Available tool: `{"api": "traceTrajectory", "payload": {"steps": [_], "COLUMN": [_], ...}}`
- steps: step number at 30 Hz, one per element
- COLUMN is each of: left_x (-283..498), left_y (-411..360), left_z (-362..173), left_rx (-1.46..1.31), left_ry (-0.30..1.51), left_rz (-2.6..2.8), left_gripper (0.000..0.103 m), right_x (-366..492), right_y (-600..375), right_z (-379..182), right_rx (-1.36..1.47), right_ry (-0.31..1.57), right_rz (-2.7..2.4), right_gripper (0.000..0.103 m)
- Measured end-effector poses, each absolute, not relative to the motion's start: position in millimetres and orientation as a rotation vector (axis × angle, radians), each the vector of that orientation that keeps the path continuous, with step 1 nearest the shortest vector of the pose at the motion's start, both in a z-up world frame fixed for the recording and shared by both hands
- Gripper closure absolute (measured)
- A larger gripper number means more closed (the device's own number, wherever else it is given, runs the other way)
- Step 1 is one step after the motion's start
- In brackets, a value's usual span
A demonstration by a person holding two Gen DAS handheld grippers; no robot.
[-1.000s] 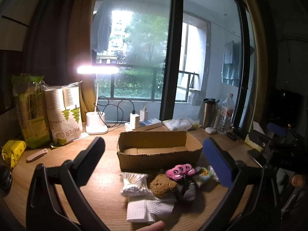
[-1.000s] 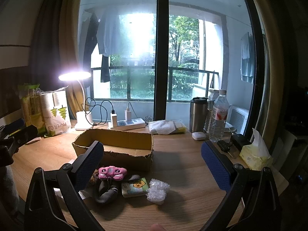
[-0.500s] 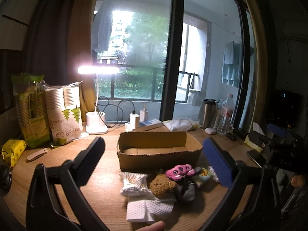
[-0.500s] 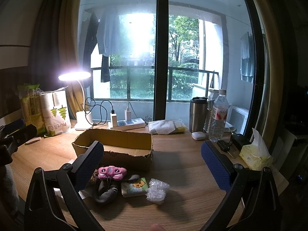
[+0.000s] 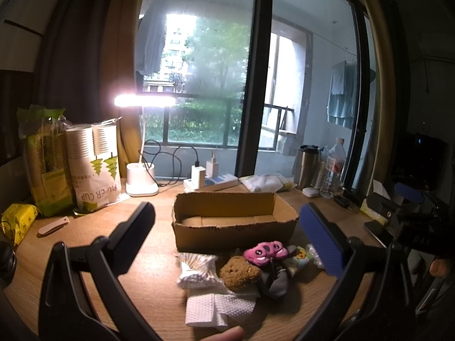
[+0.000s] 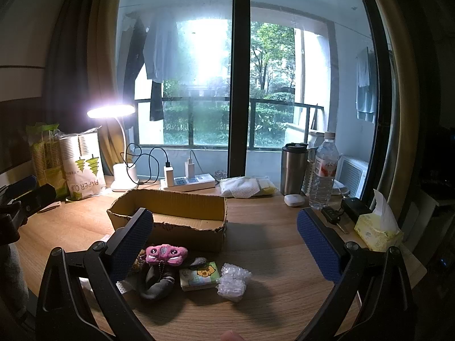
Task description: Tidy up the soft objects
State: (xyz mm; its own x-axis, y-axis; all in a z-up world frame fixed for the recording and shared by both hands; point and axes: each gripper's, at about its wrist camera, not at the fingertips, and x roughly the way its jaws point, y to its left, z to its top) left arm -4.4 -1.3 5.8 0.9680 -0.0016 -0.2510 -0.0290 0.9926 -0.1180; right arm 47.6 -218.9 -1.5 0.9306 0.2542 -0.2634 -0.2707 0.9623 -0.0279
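Note:
An open cardboard box (image 5: pixel 233 226) (image 6: pixel 170 221) sits mid-desk with nothing visible inside it. In front of it lies a pile: a pink plush (image 5: pixel 268 253) (image 6: pixel 166 254), a brown plush bear (image 5: pixel 240 272), a grey sock (image 5: pixel 274 281) (image 6: pixel 155 282), a bag of cotton swabs (image 5: pixel 196 268), folded white tissue (image 5: pixel 216 309), a small tissue pack (image 6: pixel 200 277) and bubble wrap (image 6: pixel 233 281). My left gripper (image 5: pixel 227 230) hovers open above the pile. My right gripper (image 6: pixel 224 237) is open too, above the desk right of the pile. Neither holds anything.
At the back stand a lit desk lamp (image 5: pixel 142 176), a power strip (image 6: pixel 187 183), bags of paper cups (image 5: pixel 93 167), a steel tumbler (image 6: pixel 294 173) and a water bottle (image 6: pixel 324 179). A yellow tissue box (image 6: pixel 378 233) sits at the right edge.

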Motion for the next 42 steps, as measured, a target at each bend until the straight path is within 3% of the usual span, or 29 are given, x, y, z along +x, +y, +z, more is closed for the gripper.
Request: {"api": "traceTrajectory", "payload": {"steps": [18,42], "left_x": [20,59], "left_y": [2,22], "left_z": [-24,-111], "left_rx": [-0.123,-0.162], "left_ry": [0.38,0.709], "left_rz": [0.017,0.067], "left_gripper": [0.0,0.0], "right_x": [59,122], "right_y": [-218,-225], "right_z": [-17,-107], "right_rx": [-0.069,-0.05], "right_ry": [0.317,0.603], "right_rz": [0.274,0.261], "right_gripper": [0.0,0.0]}}
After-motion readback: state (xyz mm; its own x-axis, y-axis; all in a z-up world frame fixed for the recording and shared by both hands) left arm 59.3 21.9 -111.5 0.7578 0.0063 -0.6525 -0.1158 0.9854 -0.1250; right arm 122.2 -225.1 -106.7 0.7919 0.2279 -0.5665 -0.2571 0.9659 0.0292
